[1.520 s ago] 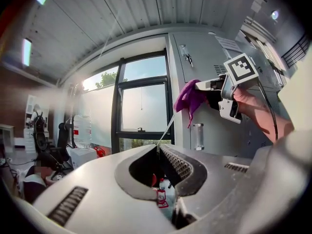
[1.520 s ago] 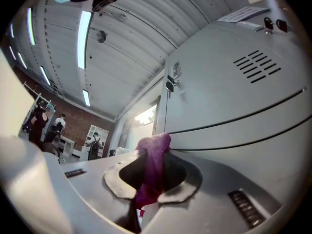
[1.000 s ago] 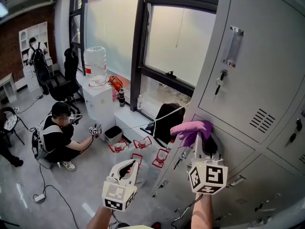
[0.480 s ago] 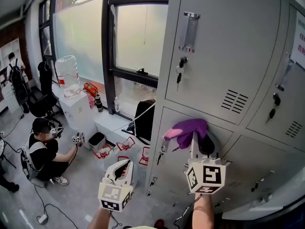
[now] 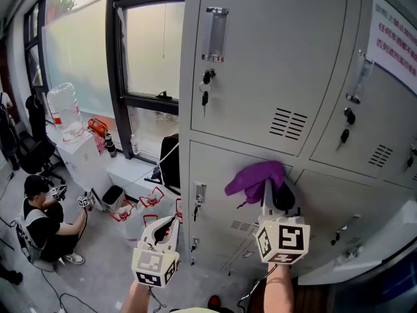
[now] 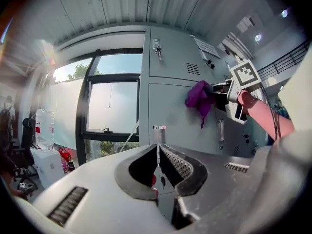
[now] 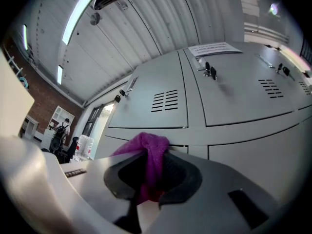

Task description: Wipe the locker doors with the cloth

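A bank of grey metal locker doors (image 5: 260,77) with keys, label holders and vent slots fills the right of the head view. My right gripper (image 5: 272,191) is shut on a purple cloth (image 5: 254,177), held up close to the seam between the upper and lower doors. In the right gripper view the purple cloth (image 7: 148,152) bunches between the jaws, with the locker doors (image 7: 219,96) just beyond. My left gripper (image 5: 164,228) hangs lower left, shut and empty. From the left gripper view, the cloth (image 6: 199,97) shows against the lockers (image 6: 175,77).
A large window (image 5: 143,51) with a black frame stands left of the lockers. Below it are a white cabinet with a water bottle (image 5: 62,109), a black bag (image 5: 171,162) and red-and-white items on the floor. A person (image 5: 42,223) crouches at lower left. A paper notice (image 5: 394,31) hangs at upper right.
The view has swung right, so the lockers now fill more of it. My right gripper with the cloth has stayed in front of the doors; the left gripper stays low.
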Motion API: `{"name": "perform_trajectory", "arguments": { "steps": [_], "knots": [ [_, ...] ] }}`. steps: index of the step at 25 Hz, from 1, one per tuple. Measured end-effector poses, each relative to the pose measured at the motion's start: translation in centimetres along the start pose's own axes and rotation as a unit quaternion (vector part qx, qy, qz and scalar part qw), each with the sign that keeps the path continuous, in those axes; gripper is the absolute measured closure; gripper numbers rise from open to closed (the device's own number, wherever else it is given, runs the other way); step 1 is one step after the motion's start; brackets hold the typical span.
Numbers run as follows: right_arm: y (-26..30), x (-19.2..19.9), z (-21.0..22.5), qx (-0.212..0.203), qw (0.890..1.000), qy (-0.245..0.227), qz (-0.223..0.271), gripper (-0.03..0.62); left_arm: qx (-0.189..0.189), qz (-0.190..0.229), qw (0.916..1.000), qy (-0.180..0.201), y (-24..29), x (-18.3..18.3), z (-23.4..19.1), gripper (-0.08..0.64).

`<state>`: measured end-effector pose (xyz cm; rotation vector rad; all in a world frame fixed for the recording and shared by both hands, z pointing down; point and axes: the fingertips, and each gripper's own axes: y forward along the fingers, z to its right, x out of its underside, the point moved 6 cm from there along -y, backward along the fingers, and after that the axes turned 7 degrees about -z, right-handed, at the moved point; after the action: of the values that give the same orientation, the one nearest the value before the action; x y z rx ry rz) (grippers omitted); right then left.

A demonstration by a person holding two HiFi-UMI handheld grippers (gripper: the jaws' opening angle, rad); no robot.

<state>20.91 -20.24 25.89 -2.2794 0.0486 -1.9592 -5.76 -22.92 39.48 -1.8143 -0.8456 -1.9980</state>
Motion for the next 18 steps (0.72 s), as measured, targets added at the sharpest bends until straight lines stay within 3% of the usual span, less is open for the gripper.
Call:
{"name": "perform_trajectory", "arguments": {
  "steps": [9, 15, 18],
  "knots": [
    [-2.2, 0.5, 3.6, 0.046, 0.999, -0.003, -0.013, 0.532, 0.035, -0.003, 0.9994, 0.001, 1.8, 0.2, 2.2, 0.523],
    [-2.3, 0.7, 4.0, 0.048, 0.999, -0.006, -0.013, 0.532, 0.038, -0.005, 0.9993, 0.001, 2.1, 0.3, 2.4, 0.522],
    [-2.6, 0.5, 3.5, 0.03, 1.0, -0.005, 0.005, 0.532, 0.032, -0.006, 0.9995, 0.001, 1.8, 0.4, 2.0, 0.523]
  ]
}}
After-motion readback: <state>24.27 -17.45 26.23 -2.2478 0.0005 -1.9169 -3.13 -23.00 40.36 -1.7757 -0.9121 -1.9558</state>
